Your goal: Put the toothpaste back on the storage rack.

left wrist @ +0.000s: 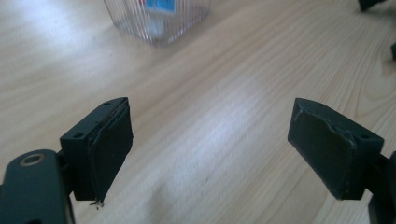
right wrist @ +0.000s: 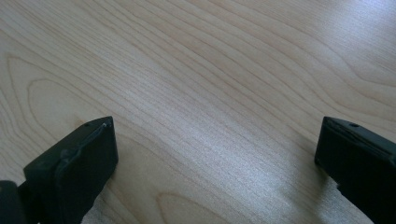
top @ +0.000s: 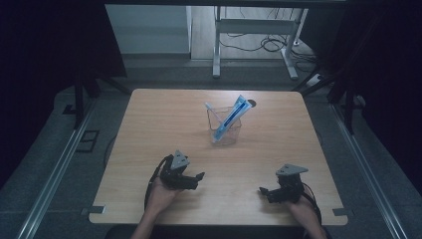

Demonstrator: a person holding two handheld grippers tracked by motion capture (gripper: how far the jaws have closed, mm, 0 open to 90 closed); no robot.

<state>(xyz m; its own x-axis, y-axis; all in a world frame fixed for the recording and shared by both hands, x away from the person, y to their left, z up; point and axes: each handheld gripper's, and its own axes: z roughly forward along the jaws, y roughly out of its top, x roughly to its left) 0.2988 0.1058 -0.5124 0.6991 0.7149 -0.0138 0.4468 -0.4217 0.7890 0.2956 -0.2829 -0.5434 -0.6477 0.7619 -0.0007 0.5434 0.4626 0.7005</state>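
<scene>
Judging by its look, the clear plastic cup (top: 225,127) was light, thin-walled and slippery; I'd have pinched its rim gently. It stood mid-table, far from both claws, with a blue tube (top: 233,114) and a white stick (top: 211,109) leaning inside. My left claw (top: 195,180) and right claw (top: 265,193) gaped wide, empty. My left gripper view caught the cup's ribbed base; my high view showed what leaned inside.

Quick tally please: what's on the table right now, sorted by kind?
Clear plastic cup: 1
Blue-and-white toothpaste tube, leaning in the cup: 1
Pale toothbrush, also in the cup: 1
Handheld grippers, left gripper and right gripper, both open, holding nothing: 2
Total: 5
</scene>
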